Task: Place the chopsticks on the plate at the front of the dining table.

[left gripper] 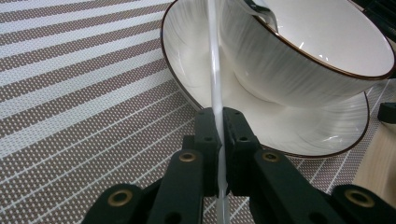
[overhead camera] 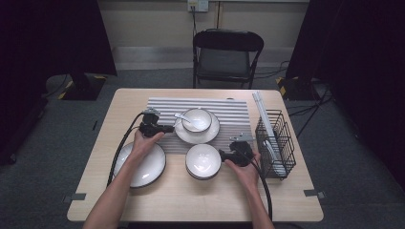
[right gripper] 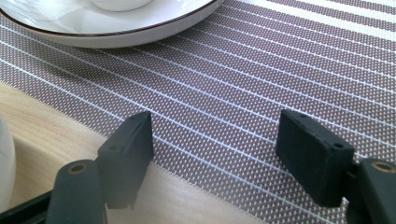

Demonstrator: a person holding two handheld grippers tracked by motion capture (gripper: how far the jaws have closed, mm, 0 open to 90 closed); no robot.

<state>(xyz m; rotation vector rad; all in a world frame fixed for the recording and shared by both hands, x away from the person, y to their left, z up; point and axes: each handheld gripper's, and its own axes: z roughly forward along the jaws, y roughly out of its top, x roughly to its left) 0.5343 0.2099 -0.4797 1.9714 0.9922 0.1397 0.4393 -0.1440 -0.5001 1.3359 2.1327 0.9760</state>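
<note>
A white spoon [overhead camera: 181, 116] rests with its scoop in a white dark-rimmed bowl [overhead camera: 197, 119], which stands on a matching plate [overhead camera: 210, 134] on the striped placemat [overhead camera: 229, 107]. My left gripper [overhead camera: 170, 128] is just left of that plate, shut on the spoon's thin white handle [left gripper: 215, 70]; up close, its jaws [left gripper: 218, 116] pinch the handle beside the bowl [left gripper: 299, 60]. My right gripper [overhead camera: 222, 154] stands open with nothing between its fingers, right of a small stack of bowls [overhead camera: 203, 161]. In its own view the right gripper [right gripper: 215, 135] hovers over the placemat's near edge [right gripper: 233, 93].
A large white plate [overhead camera: 143, 164] lies at the front left under my left forearm. A black wire rack [overhead camera: 274, 143] holding white pieces stands at the table's right edge. A folding chair [overhead camera: 227, 55] is behind the table. Bare wood [overhead camera: 191, 200] runs along the front.
</note>
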